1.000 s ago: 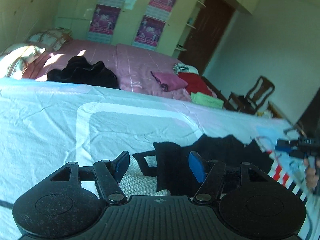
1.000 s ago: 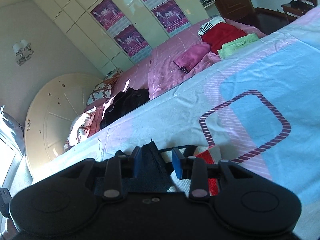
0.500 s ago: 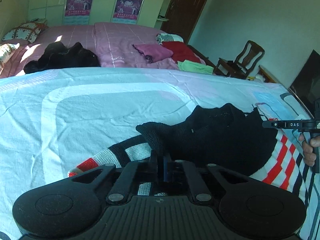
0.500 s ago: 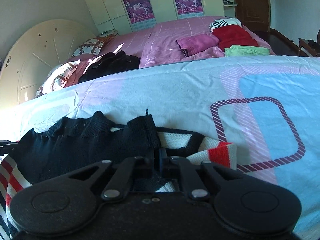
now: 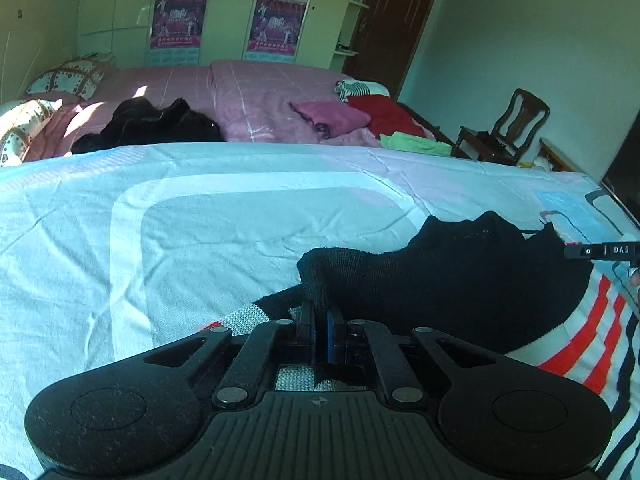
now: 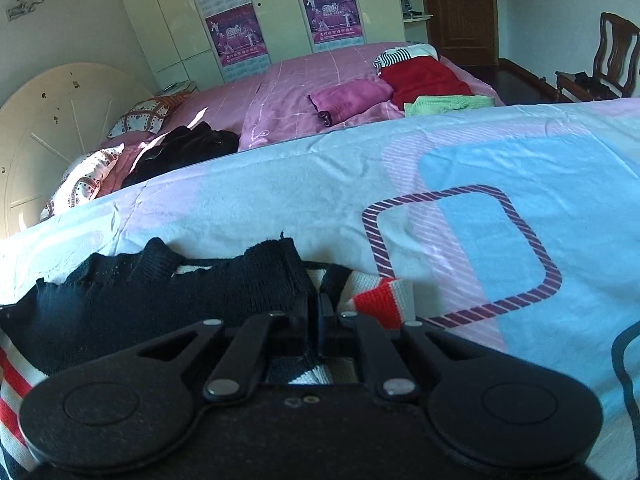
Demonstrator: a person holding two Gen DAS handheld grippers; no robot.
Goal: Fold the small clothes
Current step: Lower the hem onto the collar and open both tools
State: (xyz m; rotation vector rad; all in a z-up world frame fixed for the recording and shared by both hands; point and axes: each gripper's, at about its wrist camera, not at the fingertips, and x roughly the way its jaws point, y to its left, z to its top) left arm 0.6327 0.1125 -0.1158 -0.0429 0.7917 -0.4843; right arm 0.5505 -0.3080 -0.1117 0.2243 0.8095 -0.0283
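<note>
a wide bed takes up most of both views, its near half spread with a pale blue and pink patterned sheet (image 5: 208,240) and its far half with a pink quilt (image 5: 256,100). behind it stands a cream wardrobe wall (image 6: 276,16) with purple posters, and a dark wooden door (image 5: 394,20) sits at the far right beside a wooden chair (image 5: 508,128).

on the pink quilt, toward the headboard end, lies a heap of black clothing (image 5: 148,124) next to patterned pillows (image 6: 140,116). toward the foot end are a folded magenta garment (image 6: 352,96), a red one (image 6: 428,76) and a light green one (image 6: 444,104) at the quilt's edge.

the task's garment, a small knit sweater (image 5: 460,276) with a black upper part and white, red and dark stripes, lies on the patterned sheet at the near edge of the bed, right under both tools. its black ribbed cuffs stick up just ahead of each gripper.

the left gripper (image 5: 321,334) has its jaws pressed together, pinching the black cuff end of one sleeve, with striped knit showing beneath the fingers. the right gripper (image 6: 314,326) is likewise clamped tight on the black knit edge of the other sleeve, a red and white striped fold lying just to its right. in the left wrist view the right tool's black body and a bit of the person's hand (image 5: 634,278) show at the right edge, beside the sweater.
</note>
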